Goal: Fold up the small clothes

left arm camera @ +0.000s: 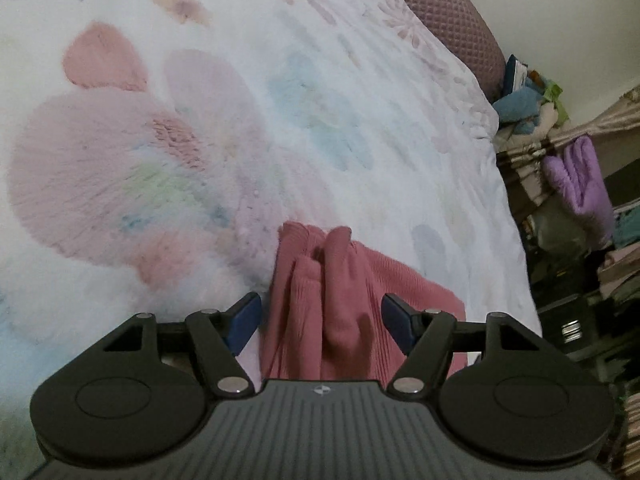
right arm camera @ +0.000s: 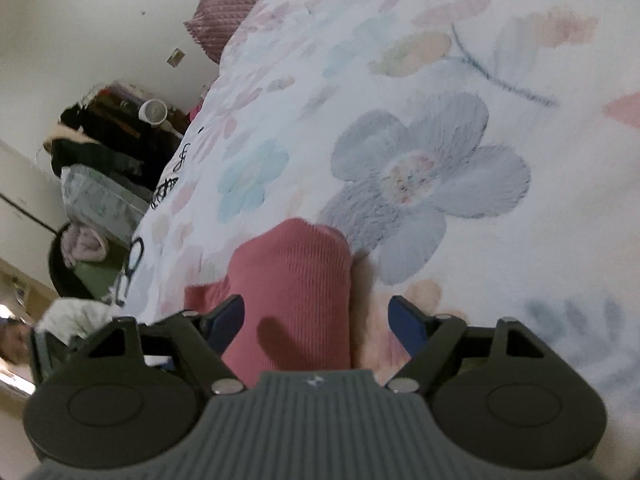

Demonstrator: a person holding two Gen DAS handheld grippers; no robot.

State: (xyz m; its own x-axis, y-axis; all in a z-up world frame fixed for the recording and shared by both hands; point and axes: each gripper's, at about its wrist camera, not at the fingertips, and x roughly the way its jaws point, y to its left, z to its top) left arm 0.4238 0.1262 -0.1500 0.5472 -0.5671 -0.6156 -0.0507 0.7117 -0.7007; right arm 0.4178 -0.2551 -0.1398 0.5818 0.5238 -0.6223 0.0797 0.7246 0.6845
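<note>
On my left side, the left gripper [left arm camera: 320, 318] hung over the bed with its jaws spread apart. The pink garment [left arm camera: 340, 304] lay bunched on the flowered bedspread [left arm camera: 248, 128], and its gathered folds ran up between the two blue fingers [left arm camera: 244, 320] without either pad pressing on it. A flat part of the cloth spread out to the right under the other finger. Past the bed's edge I could see a heap of clothes, among them a purple piece [left arm camera: 580, 184], and at the head of the bed a mauve pillow [left arm camera: 444, 20].

On my right side, the right gripper [right arm camera: 316, 320] also stood with its jaws wide. The same pink garment [right arm camera: 296, 280] lay rounded on the bedspread [right arm camera: 420, 80], close against the left-hand finger [right arm camera: 224, 320] and clear of the other one; I could not tell whether it touched that left pad. A large grey flower [right arm camera: 428, 184] was printed just beyond it. Off to the left of the bed sat dark piled clutter [right arm camera: 108, 144] by the wall.
</note>
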